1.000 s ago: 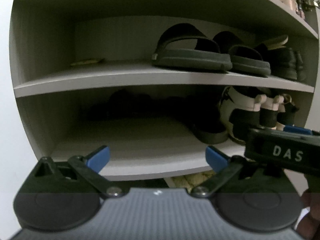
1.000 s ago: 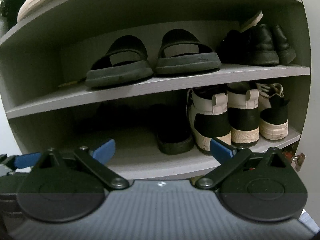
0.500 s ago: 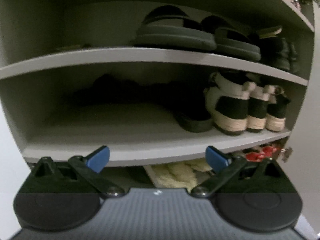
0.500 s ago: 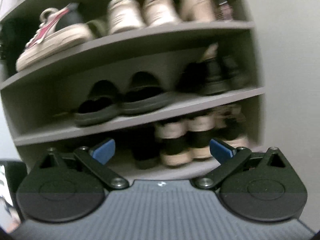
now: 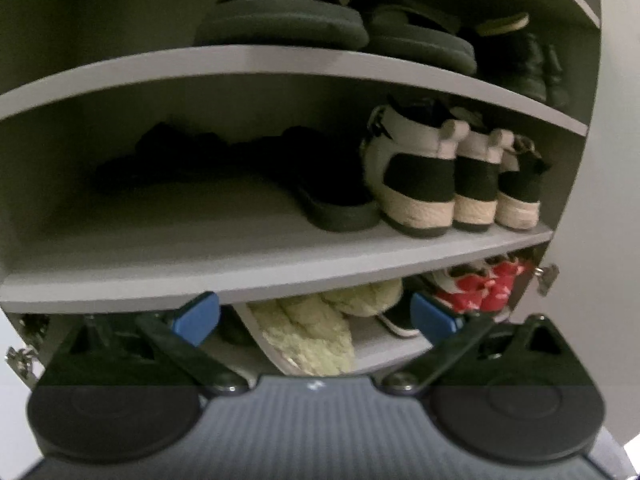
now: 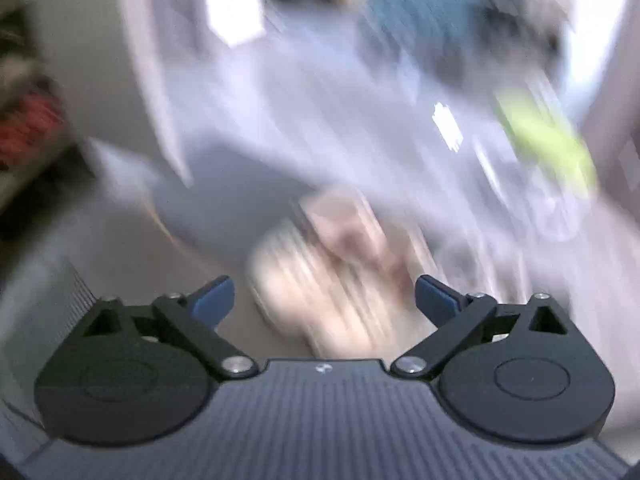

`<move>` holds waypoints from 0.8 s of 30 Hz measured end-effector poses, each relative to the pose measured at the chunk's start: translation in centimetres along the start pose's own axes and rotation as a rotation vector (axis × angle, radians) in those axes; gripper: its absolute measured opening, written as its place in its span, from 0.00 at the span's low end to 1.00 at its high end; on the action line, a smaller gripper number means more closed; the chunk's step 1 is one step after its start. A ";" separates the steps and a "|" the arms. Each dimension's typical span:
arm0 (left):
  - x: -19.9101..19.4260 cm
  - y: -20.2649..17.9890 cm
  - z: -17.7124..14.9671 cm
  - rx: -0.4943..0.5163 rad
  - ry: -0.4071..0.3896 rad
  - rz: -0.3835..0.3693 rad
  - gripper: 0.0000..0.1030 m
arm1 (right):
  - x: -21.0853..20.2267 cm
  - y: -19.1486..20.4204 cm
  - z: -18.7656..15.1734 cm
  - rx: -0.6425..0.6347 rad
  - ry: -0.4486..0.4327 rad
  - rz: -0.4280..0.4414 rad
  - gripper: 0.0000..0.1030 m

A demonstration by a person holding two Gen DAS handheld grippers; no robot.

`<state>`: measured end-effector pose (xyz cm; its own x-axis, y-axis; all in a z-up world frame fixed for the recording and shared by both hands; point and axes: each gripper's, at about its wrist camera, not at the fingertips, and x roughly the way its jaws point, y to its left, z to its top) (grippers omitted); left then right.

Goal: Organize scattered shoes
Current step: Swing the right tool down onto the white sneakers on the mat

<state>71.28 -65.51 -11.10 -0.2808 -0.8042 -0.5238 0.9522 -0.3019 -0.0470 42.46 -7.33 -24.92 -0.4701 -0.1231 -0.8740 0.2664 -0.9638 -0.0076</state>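
Observation:
My left gripper point(image 5: 316, 312) faces the grey shoe cabinet, open, with nothing between its blue pads point(image 5: 200, 312). Black slides point(image 5: 288, 20) sit on the upper shelf. On the middle shelf point(image 5: 280, 264) stand black-and-white sneakers point(image 5: 416, 176) beside a black slipper point(image 5: 336, 208). Fluffy cream slippers point(image 5: 312, 332) and red shoes point(image 5: 480, 288) lie below. The right wrist view is heavily blurred. My right gripper point(image 6: 325, 296) points down at the floor with its jaws closing a little. A beige shoe point(image 6: 328, 272) lies ahead between the fingers, and the pads are not touching it.
Dark shoes lie deep in the shadow at the left of the middle shelf. In the right wrist view a yellow-green object point(image 6: 548, 140) and a blue shape point(image 6: 420, 12) smear across the background. A red blur point(image 6: 28, 128) shows at the left edge.
My left gripper has sunk, bringing the bottom shelf with the cream slippers into view. The right gripper has swung away from the cabinet down to a beige shoe on the floor.

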 end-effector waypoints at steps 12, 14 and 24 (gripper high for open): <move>-0.1 -1.3 -0.9 0.046 0.003 -0.005 1.00 | 11.1 -1.4 -6.2 0.091 0.224 0.014 0.98; -0.2 -1.2 -0.9 0.045 0.003 -0.003 1.00 | 12.6 -1.5 -6.1 0.084 0.231 -0.025 0.98; -1.2 -0.5 -0.7 0.012 0.010 -0.011 1.00 | 11.0 2.4 -8.0 -0.138 0.131 0.138 0.80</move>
<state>71.25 -64.09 -11.02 -0.2896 -0.7960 -0.5315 0.9477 -0.3164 -0.0425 44.67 -9.05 -38.48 -0.3108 -0.2112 -0.9267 0.4377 -0.8973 0.0577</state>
